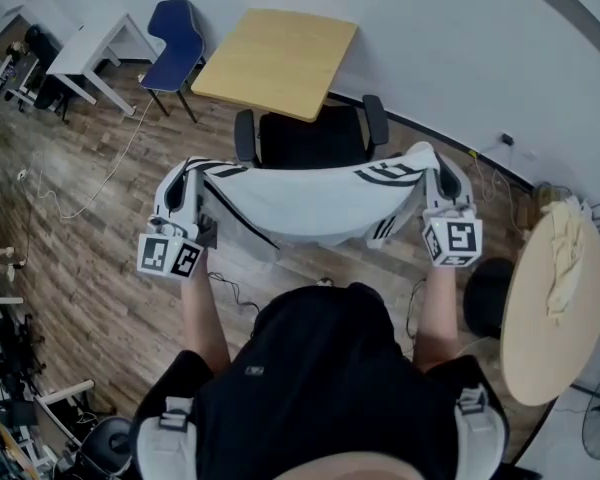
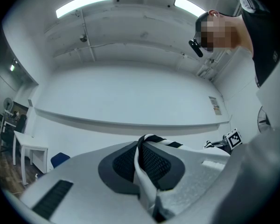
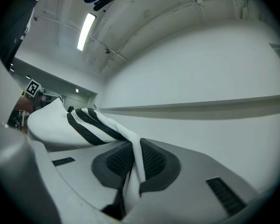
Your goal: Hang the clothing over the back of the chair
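The person stands just behind a black office chair with two armrests [image 1: 315,138] and holds a white garment with black stripes [image 1: 310,203] stretched out wide between the two tools. The left gripper [image 1: 188,183] is up at the chair's left armrest side, the right gripper [image 1: 442,178] out past its right armrest. The cloth sags a little in the middle between them, and from above it covers the chair's near edge. I cannot tell whether it touches the chair.

In the left gripper view the left gripper [image 2: 147,164] is clenched on a folded edge of the garment [image 2: 141,171], with the fabric pinched between the dark ribbed pads [image 2: 161,164]. In the right gripper view the right gripper [image 3: 133,162] likewise clamps a striped corner of the garment [image 3: 91,125], which trails off to the side.

Beyond the chair stands a light wooden square table [image 1: 277,60]. Farther to the chair's left is a blue plastic chair [image 1: 175,30] beside a white desk [image 1: 90,43]. Off to the chair's right a round pale table [image 1: 550,348] carries a crumpled pale yellow cloth [image 1: 565,253].
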The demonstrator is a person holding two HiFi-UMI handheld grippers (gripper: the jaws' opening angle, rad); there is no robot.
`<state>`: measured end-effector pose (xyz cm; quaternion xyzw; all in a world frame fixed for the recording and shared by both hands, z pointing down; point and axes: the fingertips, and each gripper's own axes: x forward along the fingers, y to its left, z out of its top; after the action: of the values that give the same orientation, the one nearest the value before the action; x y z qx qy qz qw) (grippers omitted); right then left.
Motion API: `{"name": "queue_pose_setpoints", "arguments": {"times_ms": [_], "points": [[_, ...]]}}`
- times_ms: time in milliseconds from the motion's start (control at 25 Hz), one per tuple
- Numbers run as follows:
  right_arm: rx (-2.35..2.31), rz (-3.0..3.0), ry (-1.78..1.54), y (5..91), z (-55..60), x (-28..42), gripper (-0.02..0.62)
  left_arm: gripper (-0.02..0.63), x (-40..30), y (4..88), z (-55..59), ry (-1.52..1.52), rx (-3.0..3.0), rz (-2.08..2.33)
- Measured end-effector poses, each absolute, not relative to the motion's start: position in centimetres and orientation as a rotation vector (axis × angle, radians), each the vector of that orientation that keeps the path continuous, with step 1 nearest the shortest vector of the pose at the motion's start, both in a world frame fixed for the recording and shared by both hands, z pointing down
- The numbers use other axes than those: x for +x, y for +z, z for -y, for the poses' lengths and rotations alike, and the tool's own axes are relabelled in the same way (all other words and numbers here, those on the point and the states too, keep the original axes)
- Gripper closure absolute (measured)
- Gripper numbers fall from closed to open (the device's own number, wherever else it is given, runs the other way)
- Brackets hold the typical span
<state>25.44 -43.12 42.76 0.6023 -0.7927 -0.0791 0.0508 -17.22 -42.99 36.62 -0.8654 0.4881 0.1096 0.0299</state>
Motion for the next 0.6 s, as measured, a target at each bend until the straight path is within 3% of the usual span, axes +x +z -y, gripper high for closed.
{"name": "queue_pose_setpoints", "arguments": {"times_ms": [600], "points": [[1.776,2.402,-0.128,46.4,44.9,25.6,0.578,0.601,-17.1,41.2,45.7,0.272,-2.710,-1.585]]}}
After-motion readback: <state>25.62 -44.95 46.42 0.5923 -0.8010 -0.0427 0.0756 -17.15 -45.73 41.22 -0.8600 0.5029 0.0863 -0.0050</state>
